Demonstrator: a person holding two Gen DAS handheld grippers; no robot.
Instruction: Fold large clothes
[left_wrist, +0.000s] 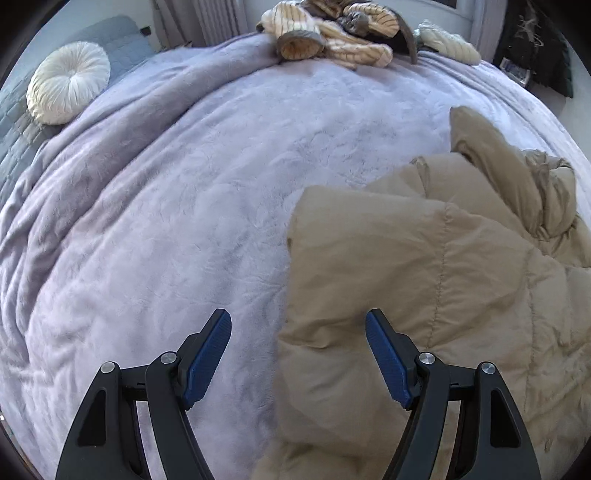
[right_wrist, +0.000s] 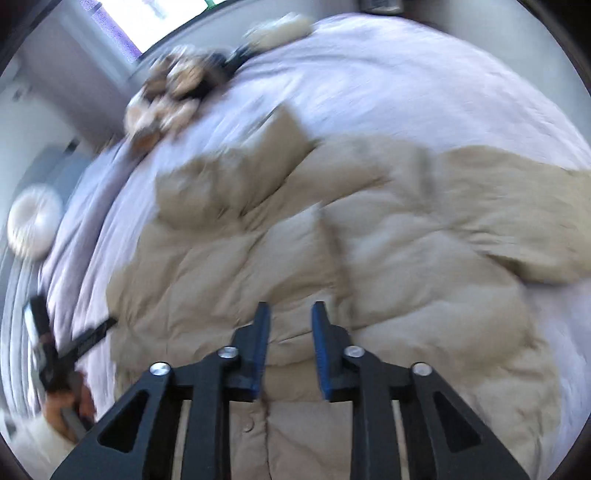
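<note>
My left tongs (left_wrist: 298, 338) hang with jaws well apart and nothing between the pads; the near edge of the beige puffer jacket (left_wrist: 424, 277) lies just under and ahead of the right-hand pad, the rest spreading off to that side over the lilac bed cover (left_wrist: 166, 221).

My right tongs (right_wrist: 289, 321) stand over the middle of the jacket (right_wrist: 295, 240), jaws narrow but with a clear gap. No fabric appears pinched, though the view is smeared.

Ahead of the right tongs one sleeve (right_wrist: 236, 177) lies rumpled across the body. Far beyond sit a heap of striped clothes (left_wrist: 332, 33) and a round white cushion (left_wrist: 68, 86).

The risks I see: the slippery, puffy shell may slide out of a narrow bite, or I may catch only the top layer, dragging the jacket askew instead of folding it.
</note>
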